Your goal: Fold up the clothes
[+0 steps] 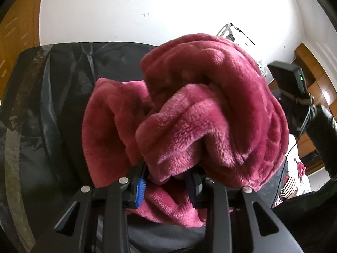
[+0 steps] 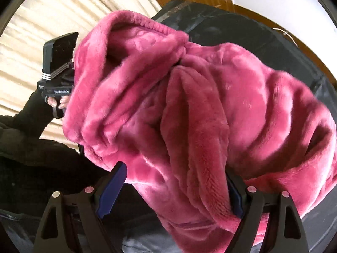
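Over at the far left of the left wrist view there's a strip of wooden cabinet (image 1: 14, 31), then the black sheet (image 1: 52, 109) that covers the work surface, shiny and creased. Right of that comes the main event: a fuzzy pink fleece garment (image 1: 189, 109), bunched up in a big lump and lifted over the black sheet, with its lower folds hanging down toward the camera. The left gripper (image 1: 168, 181) is clamped on a thick fold of that fleece, the blue-padded fingers (image 1: 140, 186) pressing in on either side of it. Further right of the garment you can see the other hand-held unit, dark and blocky with a little green light, and past it some brown wooden shelving (image 1: 311, 71). In the right wrist view, left of the fleece garment (image 2: 200, 109) sits a ribbed cream surface (image 2: 42, 31), maybe a curtain, and the person's hand (image 2: 56, 103) in a black sleeve gripping the other unit's handle. The right gripper (image 2: 168, 191) has its jaws well apart with a wide swath of fleece running between them; I honestly can't tell if it's actually pinching anything. Behind the garment to the right the black sheet (image 2: 263, 31) shows again.
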`<state>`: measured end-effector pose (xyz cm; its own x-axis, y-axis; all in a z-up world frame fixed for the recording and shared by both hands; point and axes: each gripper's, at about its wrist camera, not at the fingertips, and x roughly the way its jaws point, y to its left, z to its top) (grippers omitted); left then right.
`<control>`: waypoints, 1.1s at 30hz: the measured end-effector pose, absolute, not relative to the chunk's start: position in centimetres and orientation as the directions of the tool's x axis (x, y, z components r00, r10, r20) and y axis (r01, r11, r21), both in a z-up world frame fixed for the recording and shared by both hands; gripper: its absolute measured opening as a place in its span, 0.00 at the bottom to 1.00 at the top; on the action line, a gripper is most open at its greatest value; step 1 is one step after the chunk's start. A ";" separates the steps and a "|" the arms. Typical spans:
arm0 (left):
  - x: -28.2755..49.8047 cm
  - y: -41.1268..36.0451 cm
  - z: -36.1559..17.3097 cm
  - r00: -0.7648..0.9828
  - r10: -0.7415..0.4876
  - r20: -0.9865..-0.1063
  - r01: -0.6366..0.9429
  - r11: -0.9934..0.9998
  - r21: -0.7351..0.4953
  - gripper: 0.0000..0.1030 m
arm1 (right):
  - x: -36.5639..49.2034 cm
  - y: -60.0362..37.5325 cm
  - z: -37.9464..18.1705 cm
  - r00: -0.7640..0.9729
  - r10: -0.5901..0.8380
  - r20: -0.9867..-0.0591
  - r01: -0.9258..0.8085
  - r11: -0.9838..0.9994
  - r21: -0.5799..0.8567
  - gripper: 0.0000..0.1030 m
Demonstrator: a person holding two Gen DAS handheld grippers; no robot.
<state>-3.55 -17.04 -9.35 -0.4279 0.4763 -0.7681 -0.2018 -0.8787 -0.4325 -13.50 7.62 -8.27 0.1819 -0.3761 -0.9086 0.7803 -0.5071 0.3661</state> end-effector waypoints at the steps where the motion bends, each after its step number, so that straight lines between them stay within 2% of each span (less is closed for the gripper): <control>1: -3.5 -17.1 -9.4 -0.427 0.474 -0.770 -0.202 -0.880 -0.430 0.35 | -13.3 7.7 -8.5 0.166 -0.367 -0.916 0.781 -0.518 0.349 0.85; 6: -3.7 -17.1 -9.3 -0.432 0.468 -0.771 -0.199 -0.883 -0.424 0.36 | -13.5 8.2 -9.0 0.079 -0.361 -0.929 0.749 -0.593 0.295 0.82; 8: -2.5 -17.8 -9.4 -0.435 0.467 -0.770 -0.191 -0.883 -0.428 0.36 | -13.7 8.6 -9.1 0.043 -0.355 -0.934 0.728 -0.629 0.273 0.64; 9: -2.2 -17.9 -9.4 -0.437 0.468 -0.768 -0.186 -0.883 -0.431 0.36 | -13.9 8.9 -9.1 0.022 -0.347 -0.938 0.711 -0.654 0.258 0.49; 13: -0.2 -18.1 -8.7 -0.447 0.465 -0.764 -0.169 -0.883 -0.439 0.38 | -13.6 10.5 -7.7 -0.058 -0.333 -0.941 0.667 -0.714 0.211 0.30; 15: 0.4 -18.1 -8.5 -0.450 0.462 -0.764 -0.165 -0.884 -0.438 0.40 | -12.9 11.2 -6.6 -0.101 -0.327 -0.940 0.655 -0.733 0.184 0.25; 24: 0.6 -15.0 -7.5 -0.453 0.432 -0.780 -0.167 -0.900 -0.402 0.42 | -4.9 15.6 -2.8 -0.160 -0.404 -0.901 0.604 -0.762 0.234 0.24; 33: 4.0 -9.5 -5.5 -0.424 0.435 -0.795 -0.282 -0.897 -0.341 0.44 | 3.2 28.8 -2.3 -0.288 -0.371 -0.883 0.317 -0.907 0.278 0.23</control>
<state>4.00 -9.49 -5.49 -0.4238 0.4349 -0.7945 -0.2819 -0.8970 -0.3405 3.16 28.77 -2.34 -0.2876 -0.3708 -0.8830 0.3167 -0.9070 0.2777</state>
